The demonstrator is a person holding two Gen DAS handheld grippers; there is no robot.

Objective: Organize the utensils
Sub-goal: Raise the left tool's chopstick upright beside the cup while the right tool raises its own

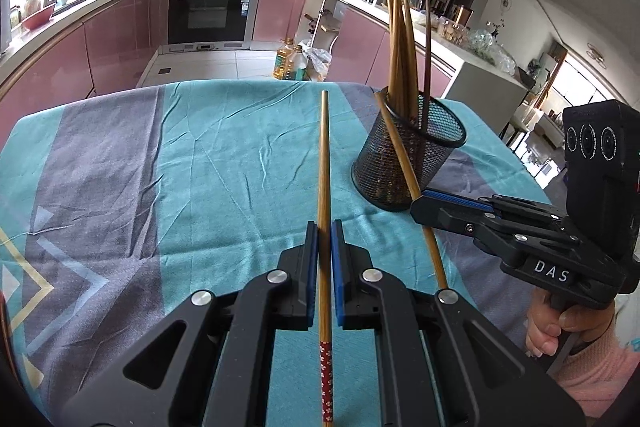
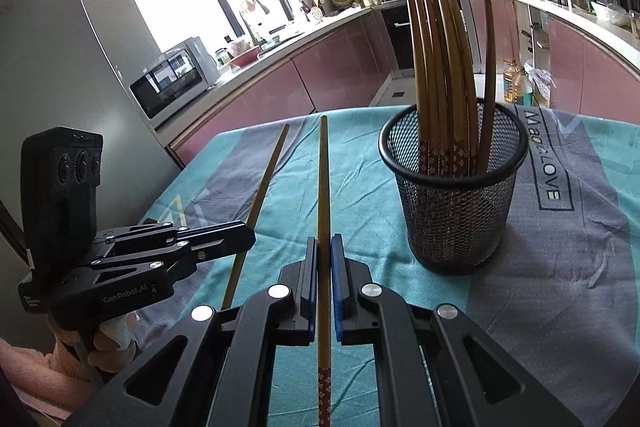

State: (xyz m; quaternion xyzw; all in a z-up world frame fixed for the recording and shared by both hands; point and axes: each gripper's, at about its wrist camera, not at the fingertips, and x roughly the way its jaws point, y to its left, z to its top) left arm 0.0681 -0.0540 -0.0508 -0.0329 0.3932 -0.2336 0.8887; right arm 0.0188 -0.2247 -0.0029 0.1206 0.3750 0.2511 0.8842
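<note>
Now each tool pinches one chopstick. The left tool (image 1: pixel 324 227) is pressed together on its chopstick (image 1: pixel 325 163), whose bare end runs straight ahead along the fingers while the red patterned end trails back under the camera. The right tool (image 2: pixel 324 241) grips its chopstick (image 2: pixel 323 179) the same way, and seen from the left it crosses in front of the cup (image 1: pixel 408 155). Both sticks are held above the desk (image 1: pixel 200 155), not lying on it. The mesh cup stands upright, ahead and to the right of both tools, already holding a bunch of chopsticks (image 2: pixel 440 75) with patterned ends down. The right tool is plainly the nearer. I judge each stick must be tipped towards upright, patterned end lowest, and brought over the rim from the left.
</note>
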